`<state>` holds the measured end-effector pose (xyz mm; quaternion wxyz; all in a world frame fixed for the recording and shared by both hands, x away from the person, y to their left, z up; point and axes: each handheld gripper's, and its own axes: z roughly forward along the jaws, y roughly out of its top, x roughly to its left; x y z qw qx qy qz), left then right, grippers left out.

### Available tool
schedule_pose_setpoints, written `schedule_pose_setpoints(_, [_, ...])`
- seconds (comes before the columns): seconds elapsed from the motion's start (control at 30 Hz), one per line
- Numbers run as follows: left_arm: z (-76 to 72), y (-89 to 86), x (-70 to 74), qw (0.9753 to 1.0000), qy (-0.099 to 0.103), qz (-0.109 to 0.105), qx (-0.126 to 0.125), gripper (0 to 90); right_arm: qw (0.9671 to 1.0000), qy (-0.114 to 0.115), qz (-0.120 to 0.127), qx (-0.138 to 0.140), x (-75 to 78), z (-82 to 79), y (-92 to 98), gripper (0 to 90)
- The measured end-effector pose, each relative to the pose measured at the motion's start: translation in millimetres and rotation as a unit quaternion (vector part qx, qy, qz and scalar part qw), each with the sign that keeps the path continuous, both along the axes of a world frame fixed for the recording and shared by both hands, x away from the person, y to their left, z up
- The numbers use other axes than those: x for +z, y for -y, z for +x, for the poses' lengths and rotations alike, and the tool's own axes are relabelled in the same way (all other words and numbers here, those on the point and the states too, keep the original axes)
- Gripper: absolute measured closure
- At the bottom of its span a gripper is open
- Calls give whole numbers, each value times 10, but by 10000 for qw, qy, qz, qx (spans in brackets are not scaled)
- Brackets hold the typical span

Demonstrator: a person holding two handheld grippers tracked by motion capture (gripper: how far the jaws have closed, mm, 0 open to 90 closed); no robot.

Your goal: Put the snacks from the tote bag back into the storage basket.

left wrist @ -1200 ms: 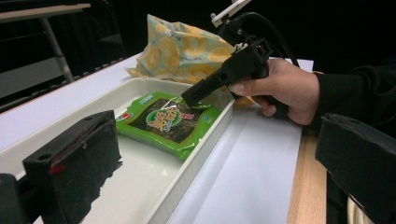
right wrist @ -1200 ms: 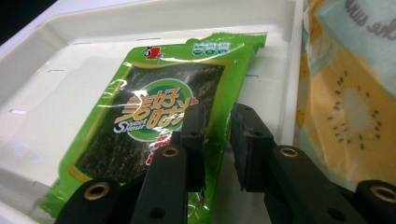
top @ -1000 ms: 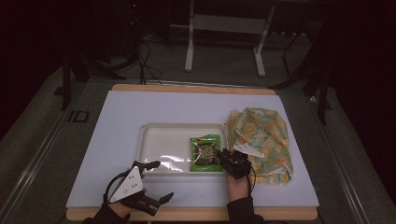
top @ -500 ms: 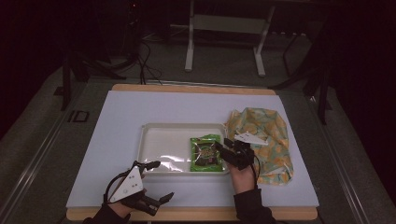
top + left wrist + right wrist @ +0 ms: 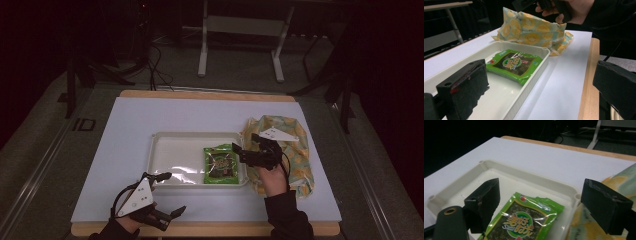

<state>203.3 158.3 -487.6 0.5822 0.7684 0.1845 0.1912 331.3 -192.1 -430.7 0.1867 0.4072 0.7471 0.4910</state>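
Green packet (image 5: 220, 165) lying at 3 o'clock in tray (image 5: 170, 150). Right gripper (image 5: 243, 152) spread wide, empty, above it. Left gripper (image 5: 169, 196) likewise gaping, empty.

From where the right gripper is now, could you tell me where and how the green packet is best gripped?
The green packet lies flat in the white tray, close to its right wall. I would likely come from above with the open right gripper and pinch the thin sealed far edge, where the tray floor is bare beyond it; the right edge sits too near the wall for a jaw.

A snack packet (image 5: 220, 164) lies in the tray's (image 5: 175, 142) right end, a patterned bag (image 5: 295, 150) just right.
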Motion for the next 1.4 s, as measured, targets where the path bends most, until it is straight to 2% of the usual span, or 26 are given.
schedule_pose_setpoints(0.17, [5, -1, -2, 10000, -8, -3, 5, 3, 10000, 12, -61, 44, 37, -28, 154, 160])
schedule_pose_setpoints(0.27, [1, 1, -3, 10000, 1, 7, -1, 3, 9998, 29, -173, -55, 45, -54, 266, 165])
schedule_pose_setpoints(0.4, [2, -2, -3, 10000, -2, 1, 3, 3, 9997, 86, -164, -170, 56, -97, 400, 165])
schedule_pose_setpoints(0.53, [4, 2, -5, 10000, -5, 10, 7, 3, 9989, 234, -229, -327, 64, -166, 591, 165])
schedule_pose_setpoints(0.7, [6, 1, -6, 10000, -13, 14, 11, 3, 9980, 327, -363, -396, 27, -261, 765, 166])
schedule_pose_setpoints(0.93, [9, 4, -8, 10000, -15, 21, 3, 3, 9968, 286, -448, -590, -60, -370, 947, 165])
schedule_pose_setpoints(1.17, [9, 3, -9, 10000, -20, 23, 6, 3, 9948, 364, -526, -795, -116, -459, 1096, 152])
schedule_pose_setpoints(1.4, [8, 4, -8, 10000, -15, 32, 2, 3, 9941, 412, -434, -904, -157, -522, 1205, 146])
